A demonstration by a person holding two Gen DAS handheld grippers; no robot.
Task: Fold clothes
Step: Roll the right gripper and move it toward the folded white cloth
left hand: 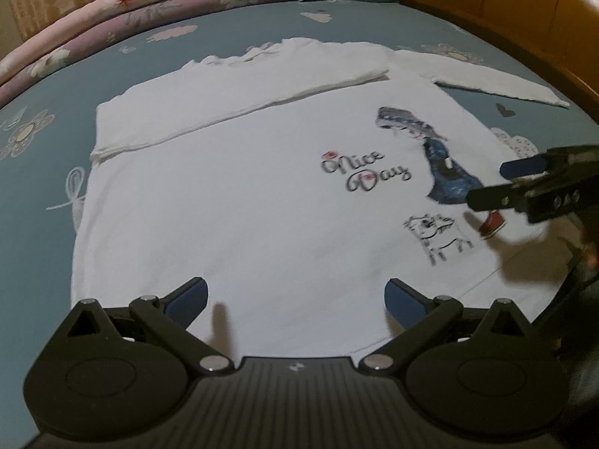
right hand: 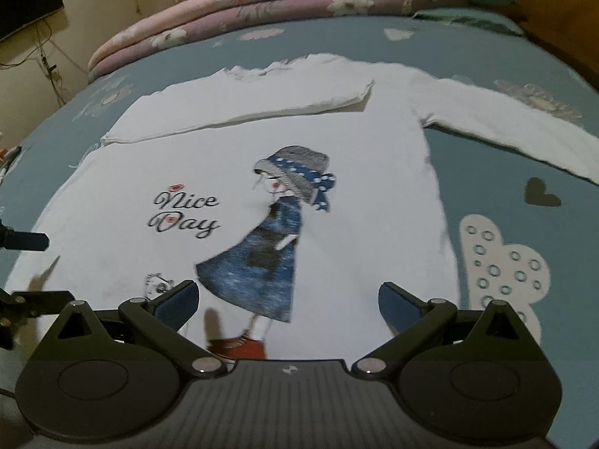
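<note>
A: State the garment position.
B: White shirt [right hand: 239, 172] lies flat, print up, on the blue bed sheet [right hand: 486, 172]. One sleeve [right hand: 239, 106] is folded across the chest; the other sleeve [right hand: 516, 127] extends toward 2 o'clock in the right wrist view.
A: Gripper status?
B: Left gripper [left hand: 297, 295]: fingers spread, empty, above the hem at 6 o'clock. Right gripper [right hand: 288, 297]: fingers spread, empty, above the printed skirt at 6 o'clock.
A: Surroundings?
B: Folded quilts [right hand: 262, 3] at 12 o'clock
</note>
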